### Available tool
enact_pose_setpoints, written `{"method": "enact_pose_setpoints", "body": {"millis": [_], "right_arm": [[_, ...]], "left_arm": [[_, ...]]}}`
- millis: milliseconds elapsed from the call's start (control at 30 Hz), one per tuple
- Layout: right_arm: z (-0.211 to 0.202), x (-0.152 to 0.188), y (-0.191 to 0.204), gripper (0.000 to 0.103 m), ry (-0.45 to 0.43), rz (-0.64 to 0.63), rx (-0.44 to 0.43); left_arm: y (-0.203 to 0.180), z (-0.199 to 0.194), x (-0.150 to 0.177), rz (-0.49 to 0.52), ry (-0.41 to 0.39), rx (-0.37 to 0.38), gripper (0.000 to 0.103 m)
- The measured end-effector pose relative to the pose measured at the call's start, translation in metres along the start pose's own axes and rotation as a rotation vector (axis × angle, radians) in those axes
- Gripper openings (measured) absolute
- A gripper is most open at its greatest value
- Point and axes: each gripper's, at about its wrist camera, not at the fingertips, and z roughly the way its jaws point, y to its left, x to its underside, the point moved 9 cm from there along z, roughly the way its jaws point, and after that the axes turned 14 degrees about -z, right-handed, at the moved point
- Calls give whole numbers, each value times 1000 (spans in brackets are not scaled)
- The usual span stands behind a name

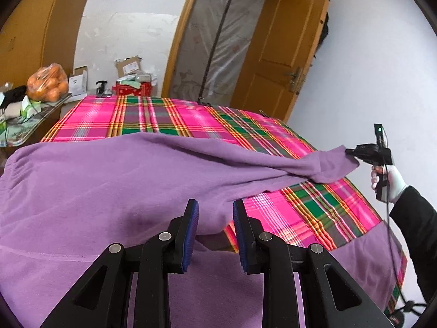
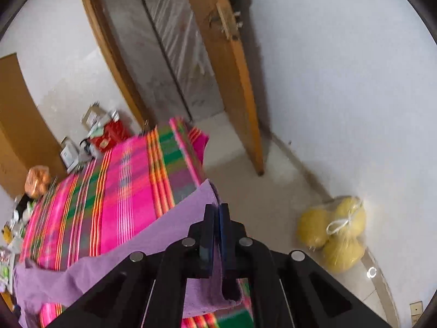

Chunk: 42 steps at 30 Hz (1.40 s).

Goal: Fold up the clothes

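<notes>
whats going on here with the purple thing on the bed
A person is folding purple trousers spread on a bed with a pink plaid sheet. The right claw is shut on the end of one trouser leg and holds it lifted off the bed's edge. The left claw is open, hovering low over the middle of the trousers, gripping nothing yet.

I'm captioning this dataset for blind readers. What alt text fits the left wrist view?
The open left gripper hovers over purple trousers spread on a pink plaid bed. At right, a white-gloved hand holds the right gripper, pinching a trouser leg's end. Behind are a wooden door and a bag of oranges.
</notes>
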Motion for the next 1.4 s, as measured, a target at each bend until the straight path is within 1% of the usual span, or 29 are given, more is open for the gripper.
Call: {"method": "enact_pose_setpoints", "body": {"millis": [233,367,433,533,567,600,633,667,767,867,900,967,1033,1133,1167,1300,1400], "right_arm": [[7,-34,-14,4,-5,-6,75],[15,-50,-4,4,-5,-49,94],[27,-49,0,5,18,-66,112],[39,-37,-5,7,38,-41,125],[40,-32,-7,9,42,-29,122],[41,-25,-11,18,47,-11,121],[41,-19,-13,28,50,7,115],[42,-11,-15,31,56,31,93],[40,23,-22,34,100,158,-20],[39,53,-33,37,161,291,-97],[40,60,-35,39,173,332,-125],[41,75,-34,41,204,421,-208],[42,80,-29,41,217,460,-269],[43,74,-17,43,203,475,-334],[42,72,-16,43,197,474,-333],[37,62,-14,44,162,448,-271],[33,55,-14,32,136,428,-224]], "left_arm": [[0,-6,-4,-3,-30,1,27],[0,-4,-2,3,-20,2,27],[-1,-3,-1,3,-15,3,27],[0,-2,-1,-2,-10,4,27],[0,-2,-1,-4,-10,4,27],[0,-2,-1,-4,-12,5,27],[-1,-2,-2,-3,-13,5,27],[-1,-2,-2,-3,-14,5,27],[-5,-3,-1,9,-15,7,27],[-5,-3,-1,13,-18,7,27],[-5,-3,-1,14,-19,7,27],[-4,-3,-2,10,-22,5,27],[-3,-3,-2,2,-24,2,27],[0,-2,-2,-11,-22,0,27],[0,-2,-2,-12,-22,0,27],[-2,-2,-1,-13,-18,3,27],[-2,-2,-1,-14,-15,4,27]]}}
